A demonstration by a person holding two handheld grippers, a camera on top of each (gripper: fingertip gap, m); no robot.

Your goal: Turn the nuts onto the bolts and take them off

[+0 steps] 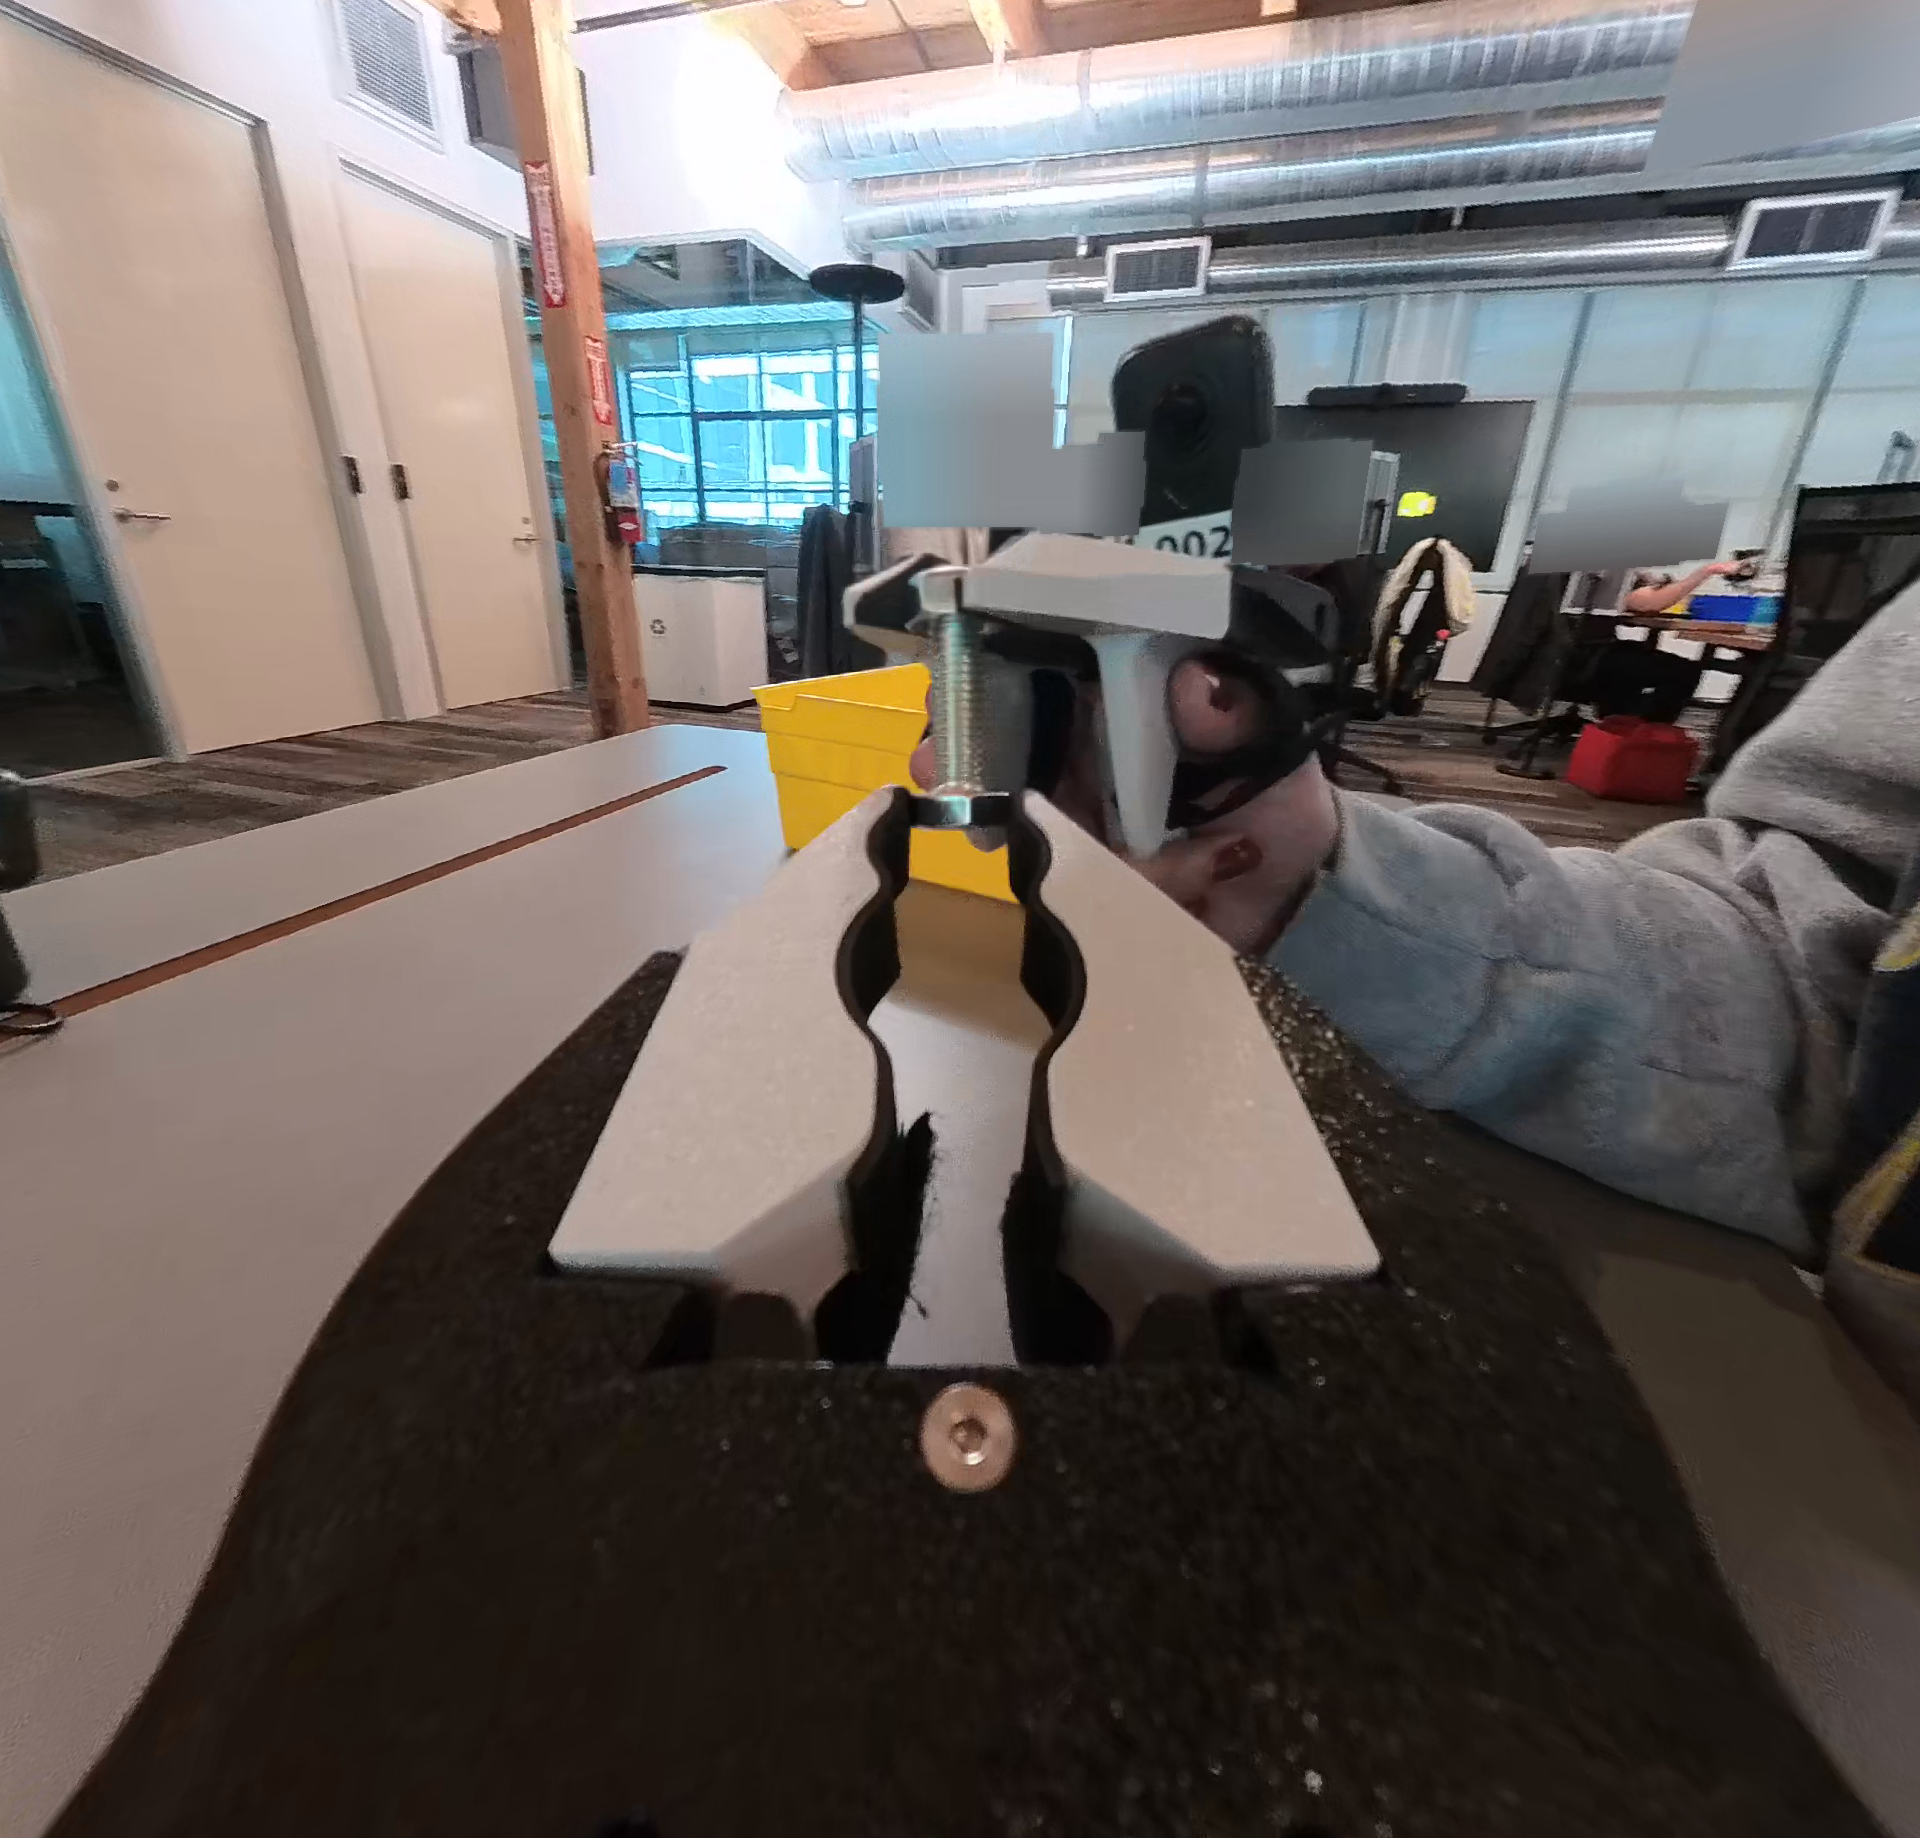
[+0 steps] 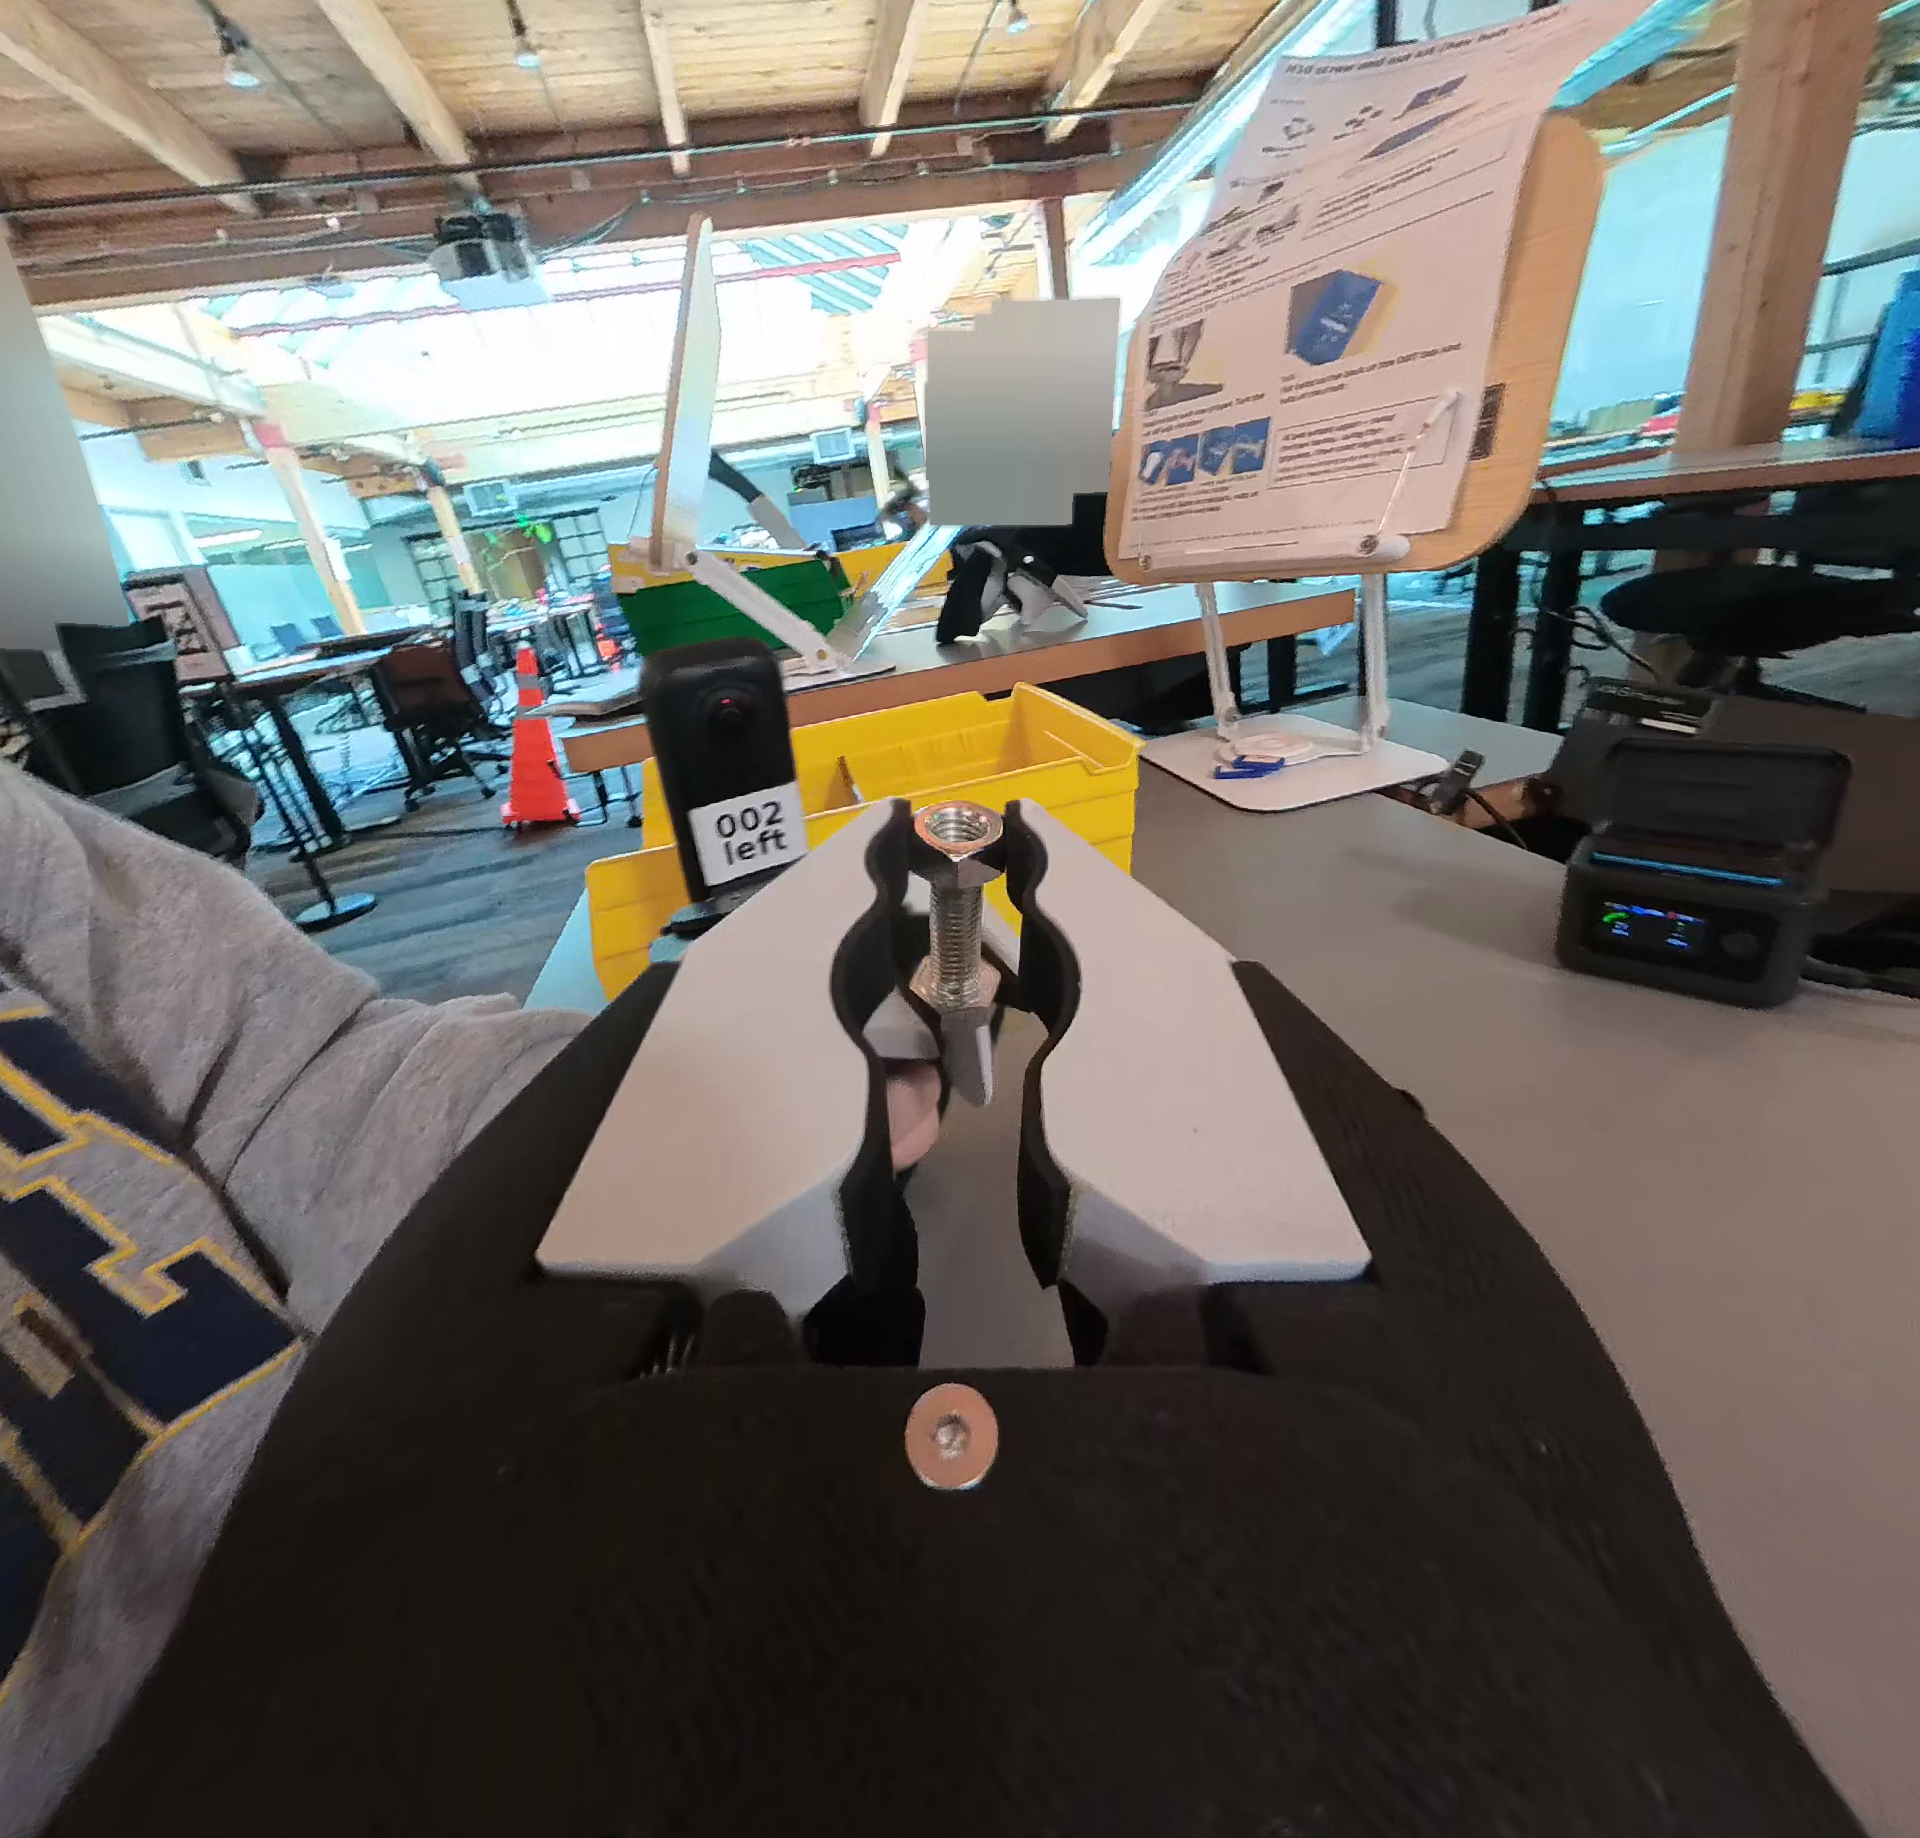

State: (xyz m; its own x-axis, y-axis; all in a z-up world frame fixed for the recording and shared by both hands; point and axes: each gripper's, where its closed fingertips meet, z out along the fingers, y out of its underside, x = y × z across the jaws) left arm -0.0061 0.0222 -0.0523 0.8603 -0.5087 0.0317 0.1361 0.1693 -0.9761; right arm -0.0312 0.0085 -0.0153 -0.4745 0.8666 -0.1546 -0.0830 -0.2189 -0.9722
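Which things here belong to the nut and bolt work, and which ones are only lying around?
In use:
bolt, head held by the left gripper
nut, held by the right gripper at the bolt's end

Lying about:
yellow bin
instruction sheet on its stand
small black device with a screen
orange cone

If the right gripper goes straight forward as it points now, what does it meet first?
Probably the yellow bin, just beyond the nut it holds, though the depth is unclear.
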